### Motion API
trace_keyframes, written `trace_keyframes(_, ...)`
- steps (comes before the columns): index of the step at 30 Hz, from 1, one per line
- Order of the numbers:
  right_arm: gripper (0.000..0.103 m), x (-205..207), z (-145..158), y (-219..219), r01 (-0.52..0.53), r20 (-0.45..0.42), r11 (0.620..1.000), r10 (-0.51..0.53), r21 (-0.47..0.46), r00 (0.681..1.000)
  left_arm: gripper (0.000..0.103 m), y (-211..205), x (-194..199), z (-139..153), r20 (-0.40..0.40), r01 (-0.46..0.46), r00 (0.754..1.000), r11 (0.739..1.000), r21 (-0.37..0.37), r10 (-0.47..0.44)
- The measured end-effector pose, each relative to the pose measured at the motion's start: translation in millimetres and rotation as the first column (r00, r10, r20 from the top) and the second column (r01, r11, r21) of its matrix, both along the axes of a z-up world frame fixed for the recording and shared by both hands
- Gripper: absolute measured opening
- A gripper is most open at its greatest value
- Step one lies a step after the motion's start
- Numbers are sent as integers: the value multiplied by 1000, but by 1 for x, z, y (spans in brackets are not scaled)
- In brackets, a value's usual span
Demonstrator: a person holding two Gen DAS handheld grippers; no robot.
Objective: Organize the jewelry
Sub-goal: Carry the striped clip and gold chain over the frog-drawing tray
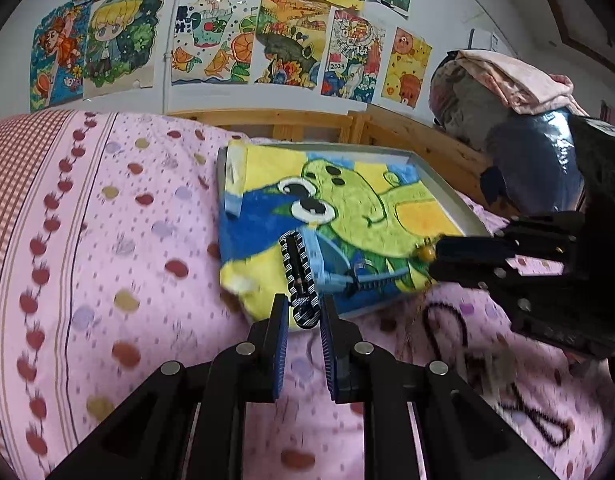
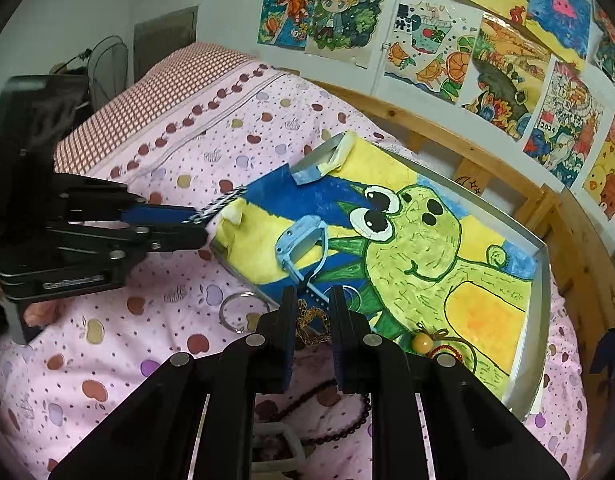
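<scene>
Pinching the near end of a black-and-white patterned hair clip, the left gripper holds it out over the near left corner of the tray; its blue pads sit close on either side of the clip's rounded end. In the right wrist view this gripper comes in from the left, and only a checkered tip of the clip pokes past its fingers, the rest being hidden between them.

The right gripper has its jaws parted, with a gold chain lying between and just past the fingertips; the pads do not visibly press on it, and the chain's lower part is covered by the fingers. From the left wrist view the right gripper looks nearly closed side-on, so that view cannot settle the gap.

A pale blue watch lies on the frog drawing that lines the tray, its strap running toward the right gripper. A yellow bead on a cord rests at the tray's near edge; in the left view it is a small blurred dot by the right gripper's tip. A metal ring lies on the pink bedspread just left of the tray, shown only in the right view. A dark bead necklace lies on the bedspread near the tray, smeared in the left view and partly hidden under the right gripper in the other. Children's drawings cover the far wall.
</scene>
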State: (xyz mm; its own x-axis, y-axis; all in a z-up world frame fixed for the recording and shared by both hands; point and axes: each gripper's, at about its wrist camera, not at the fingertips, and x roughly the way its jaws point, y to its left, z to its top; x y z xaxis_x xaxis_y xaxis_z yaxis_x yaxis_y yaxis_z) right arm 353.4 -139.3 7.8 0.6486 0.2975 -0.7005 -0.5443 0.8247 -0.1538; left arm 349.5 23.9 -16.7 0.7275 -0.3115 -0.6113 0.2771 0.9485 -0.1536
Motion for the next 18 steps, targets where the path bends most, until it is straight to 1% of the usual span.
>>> trace_keyframes(4, 14, 4, 5, -4, 13, 31, 1000, -13, -12, 999, 15, -5, 13, 1, 0, -1, 1000, 1000, 5, 1)
trace_keyframes(8, 14, 14, 24, -18, 55, 73, 998, -58, 34, 996, 15, -13, 28, 3, -12, 7, 1000, 1000, 13, -7)
trace_keyframes(11, 14, 24, 47, -33, 105, 126, 991, -115, 84, 985, 15, -19, 39, 6, -17, 8, 1000, 1000, 8, -8)
trace_keyframes(14, 14, 36, 61, -46, 147, 155, 983, -163, 111, 974, 15, -27, 51, 7, -22, 15, 1000, 1000, 1, -15)
trace_keyframes(16, 14, 46, 64, -53, 170, 151, 978, -187, 121, 971, 15, -35, 61, 7, -35, 26, 999, 1000, 4, -26)
trace_keyframes(18, 14, 55, 59, -58, 193, 141, 974, -209, 120, 968, 15, -43, 69, 5, -46, 31, 998, 1000, 3, -31)
